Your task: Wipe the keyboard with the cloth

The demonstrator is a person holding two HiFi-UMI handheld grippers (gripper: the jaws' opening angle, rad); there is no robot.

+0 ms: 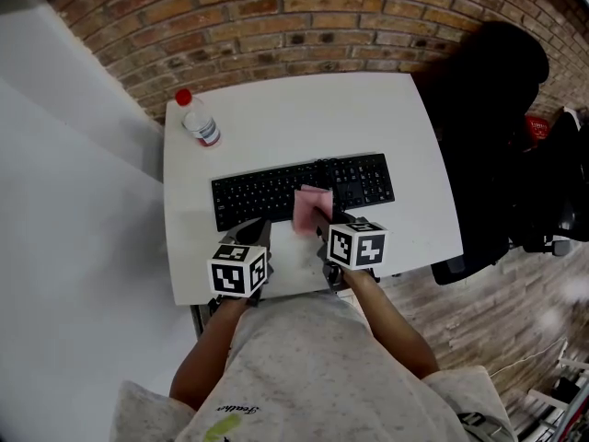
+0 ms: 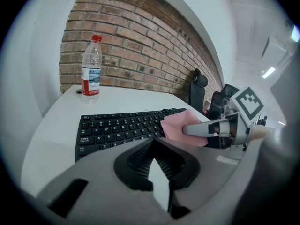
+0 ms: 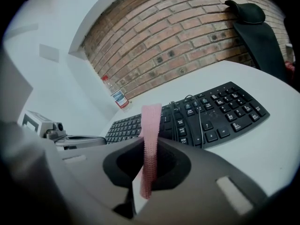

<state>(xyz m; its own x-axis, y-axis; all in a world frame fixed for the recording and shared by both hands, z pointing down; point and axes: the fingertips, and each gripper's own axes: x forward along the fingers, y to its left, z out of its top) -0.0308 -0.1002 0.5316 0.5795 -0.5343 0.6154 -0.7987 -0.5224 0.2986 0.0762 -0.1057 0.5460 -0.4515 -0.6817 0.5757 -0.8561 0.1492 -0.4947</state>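
Observation:
A black keyboard (image 1: 262,194) lies across the middle of the white table (image 1: 304,118). My right gripper (image 1: 322,223) is shut on a pink cloth (image 1: 311,207), which stands up over the keyboard's front edge, right of its middle. In the right gripper view the cloth (image 3: 151,125) runs as a thin strip up from the jaws (image 3: 150,146), with the keyboard (image 3: 220,111) behind it. My left gripper (image 1: 256,231) hovers by the keyboard's front edge, left of the cloth, shut on nothing. From the left gripper view (image 2: 153,143) the cloth (image 2: 178,124) covers the keys' right part (image 2: 117,125).
A clear water bottle with a red cap (image 1: 198,120) stands at the table's far left corner. A black chair draped with a dark jacket (image 1: 488,109) stands to the right of the table. A brick wall (image 1: 304,17) runs behind it.

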